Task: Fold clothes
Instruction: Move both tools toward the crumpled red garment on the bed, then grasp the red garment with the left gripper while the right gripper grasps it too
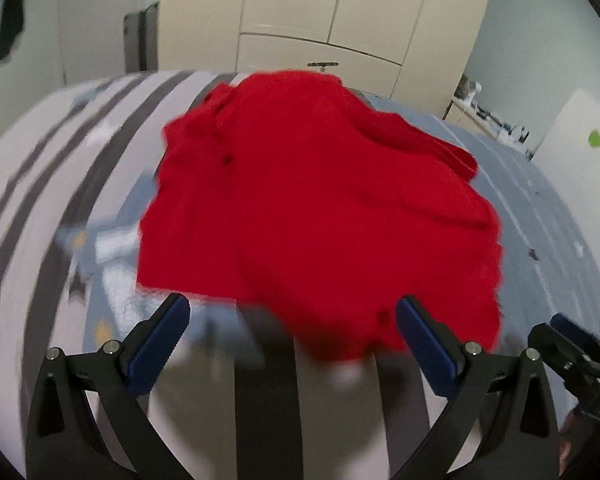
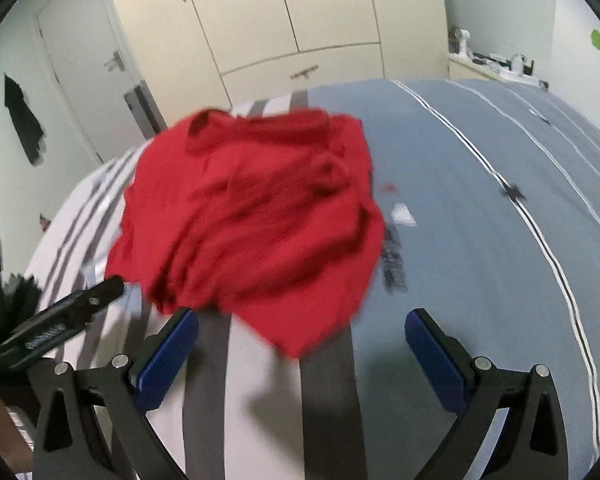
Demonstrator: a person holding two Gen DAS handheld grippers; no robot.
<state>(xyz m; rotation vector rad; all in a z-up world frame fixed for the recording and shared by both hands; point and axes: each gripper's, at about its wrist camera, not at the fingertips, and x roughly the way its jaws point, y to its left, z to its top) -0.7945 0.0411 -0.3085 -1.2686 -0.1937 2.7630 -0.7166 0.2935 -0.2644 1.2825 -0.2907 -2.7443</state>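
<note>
A red garment point(image 1: 316, 208) lies loosely spread and rumpled on the bed point(image 1: 40, 184), blurred by motion. My left gripper point(image 1: 292, 320) is open, its blue-padded fingers point(image 1: 160, 340) straddling the garment's near edge with nothing held. In the right wrist view the same red garment point(image 2: 252, 224) lies bunched ahead, and my right gripper point(image 2: 302, 332) is open over its near corner, also holding nothing. The right gripper point(image 1: 572, 344) shows at the lower right of the left wrist view; the left gripper point(image 2: 72, 312) shows at the lower left of the right wrist view.
The bed cover is white with dark grey stripes on the left and blue-grey point(image 2: 480, 200) with thin lines and stars on the right. A cream wardrobe point(image 1: 328, 16) stands behind the bed, a door point(image 2: 84, 64) to the left, a cluttered shelf point(image 2: 500, 64) far right.
</note>
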